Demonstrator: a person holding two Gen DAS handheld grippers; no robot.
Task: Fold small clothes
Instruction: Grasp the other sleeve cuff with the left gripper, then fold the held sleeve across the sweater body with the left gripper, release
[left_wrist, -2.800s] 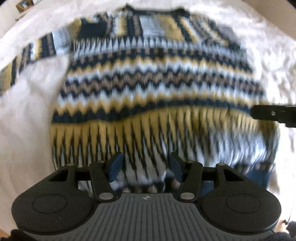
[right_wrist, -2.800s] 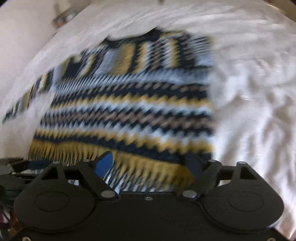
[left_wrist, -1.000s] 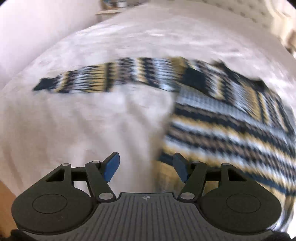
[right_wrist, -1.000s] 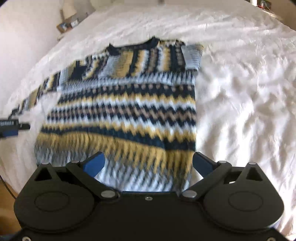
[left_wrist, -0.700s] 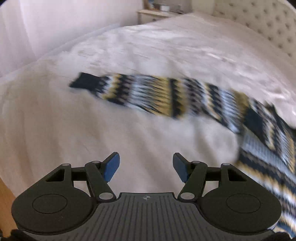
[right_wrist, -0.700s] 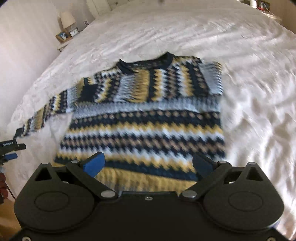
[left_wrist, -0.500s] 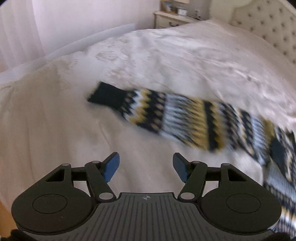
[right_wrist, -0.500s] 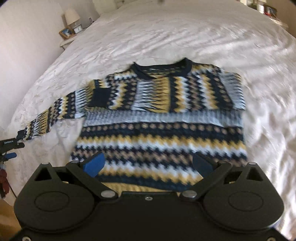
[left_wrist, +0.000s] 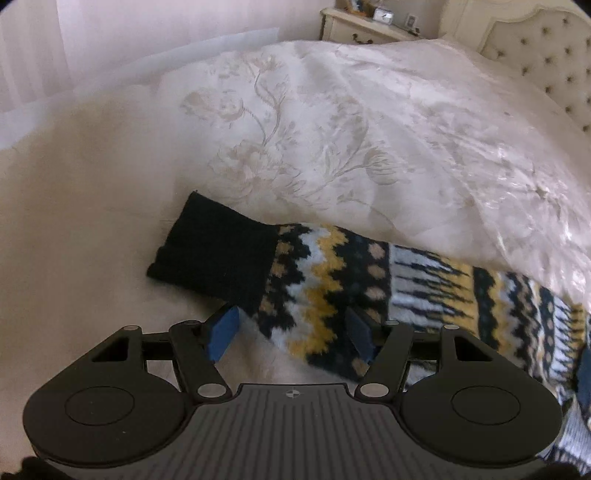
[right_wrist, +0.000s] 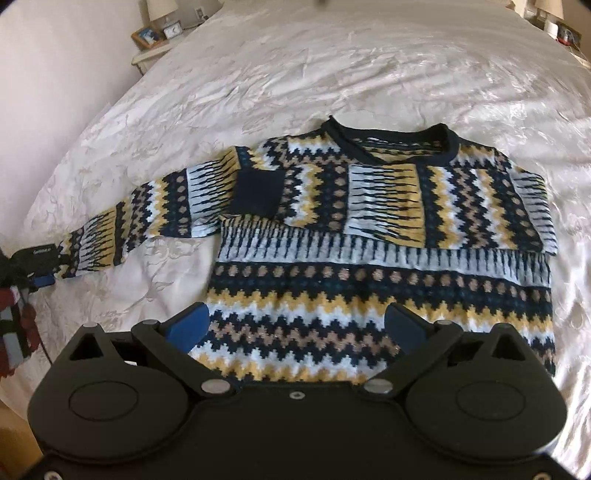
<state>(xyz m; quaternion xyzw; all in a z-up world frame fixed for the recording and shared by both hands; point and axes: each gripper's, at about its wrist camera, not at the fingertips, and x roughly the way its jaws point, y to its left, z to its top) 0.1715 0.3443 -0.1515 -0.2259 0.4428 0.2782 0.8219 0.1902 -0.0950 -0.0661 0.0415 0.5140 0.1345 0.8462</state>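
A navy, yellow and pale blue patterned knit sweater (right_wrist: 388, 236) lies flat on the white bedspread (right_wrist: 332, 62). Its right sleeve is folded across the chest; its left sleeve (right_wrist: 147, 214) stretches out to the left. In the left wrist view that sleeve (left_wrist: 332, 291) ends in a dark cuff (left_wrist: 218, 254). My left gripper (left_wrist: 291, 334) is open, its jaws either side of the sleeve near the cuff; it also shows in the right wrist view (right_wrist: 37, 266). My right gripper (right_wrist: 295, 328) is open and empty above the sweater's lower body.
A bedside table (left_wrist: 369, 27) and a tufted headboard (left_wrist: 535, 55) stand beyond the bed. Another bedside table with a lamp and frames (right_wrist: 159, 33) shows at the far left. The bed's left edge is close to the sleeve cuff.
My left gripper has moved left from the sweater's hem along the outstretched sleeve to its cuff. My right gripper has pulled back from the hem, so more of the sweater shows.
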